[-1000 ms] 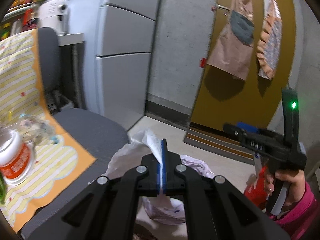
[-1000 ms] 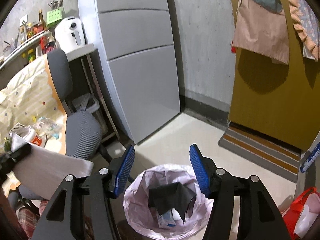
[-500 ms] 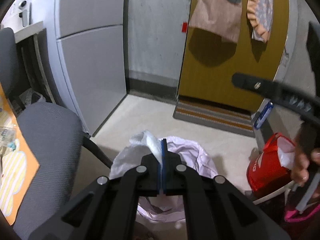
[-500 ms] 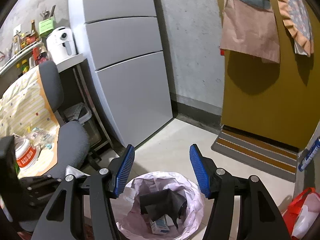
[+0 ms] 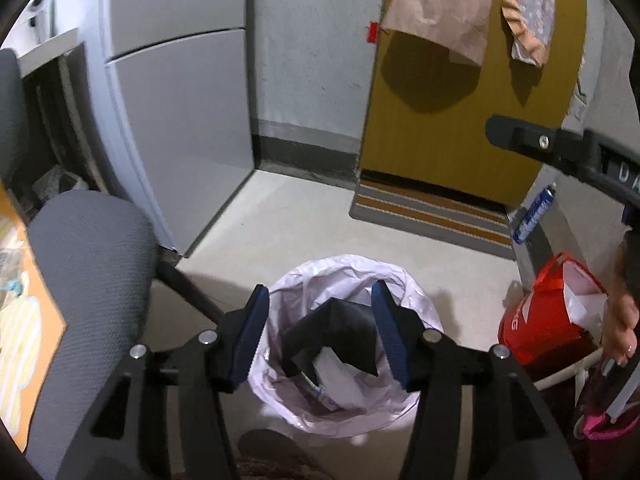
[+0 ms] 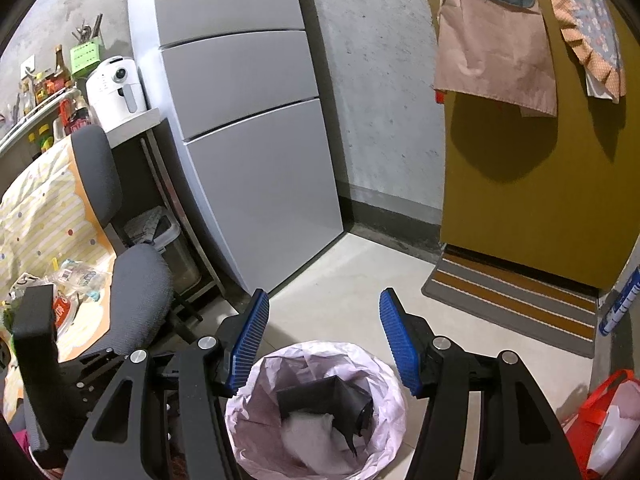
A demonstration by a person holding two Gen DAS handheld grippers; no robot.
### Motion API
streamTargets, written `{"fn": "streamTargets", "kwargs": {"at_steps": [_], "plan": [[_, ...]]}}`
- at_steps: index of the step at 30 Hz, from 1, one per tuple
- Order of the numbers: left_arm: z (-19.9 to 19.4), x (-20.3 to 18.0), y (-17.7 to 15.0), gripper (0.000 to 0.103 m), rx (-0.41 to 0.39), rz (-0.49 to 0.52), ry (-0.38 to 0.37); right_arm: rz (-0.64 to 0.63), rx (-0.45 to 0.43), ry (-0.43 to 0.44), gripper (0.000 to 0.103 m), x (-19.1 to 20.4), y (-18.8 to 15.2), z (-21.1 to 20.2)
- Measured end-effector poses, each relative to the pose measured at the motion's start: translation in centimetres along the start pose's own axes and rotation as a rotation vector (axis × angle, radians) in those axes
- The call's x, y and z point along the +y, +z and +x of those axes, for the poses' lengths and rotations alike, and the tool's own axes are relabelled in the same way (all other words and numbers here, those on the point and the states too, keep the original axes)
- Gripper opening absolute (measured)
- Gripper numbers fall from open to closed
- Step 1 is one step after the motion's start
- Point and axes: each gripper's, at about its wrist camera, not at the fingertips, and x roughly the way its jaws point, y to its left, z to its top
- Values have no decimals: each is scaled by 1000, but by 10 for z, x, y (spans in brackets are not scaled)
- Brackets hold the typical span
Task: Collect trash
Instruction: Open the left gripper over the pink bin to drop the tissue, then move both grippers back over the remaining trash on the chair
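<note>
A trash bin with a pale pink liner [image 5: 340, 272] stands on the floor below both grippers; it also shows in the right wrist view [image 6: 308, 354]. Inside lie a black folded piece [image 5: 340, 332] and white crumpled plastic [image 5: 340, 376]. My left gripper [image 5: 320, 328] is open and empty right above the bin. My right gripper [image 6: 320, 336] is open and empty, above the bin's far rim. The right gripper's body shows in the left wrist view [image 5: 560, 152], the left one's in the right wrist view [image 6: 40, 344].
A grey office chair [image 5: 88, 264] stands left of the bin, beside a table with a yellow striped cloth [image 6: 36, 208] holding wrappers and a red-labelled jar. A grey fridge [image 6: 248, 128], a door with a striped mat [image 5: 432, 212] and a red bag [image 5: 552, 312] surround the bin.
My left gripper swung right from the table to above the bin, opened, and the white plastic it held dropped into the bin. The right gripper stayed open and barely moved.
</note>
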Motion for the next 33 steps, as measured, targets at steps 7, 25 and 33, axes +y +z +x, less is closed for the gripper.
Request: {"fn": "streamTargets", "kwargs": {"at_steps": [7,25,33], "plan": [[-48,30,-10,52,-66,-53,123,-43,2,61,59,34,1,-5],[-206,180,-102,56,-197,-447,531,-403,82,367,63,231,-12,19],[-232,244,-129,56,-194,-592,658,-585,73,471,63,324,-18,59]]}}
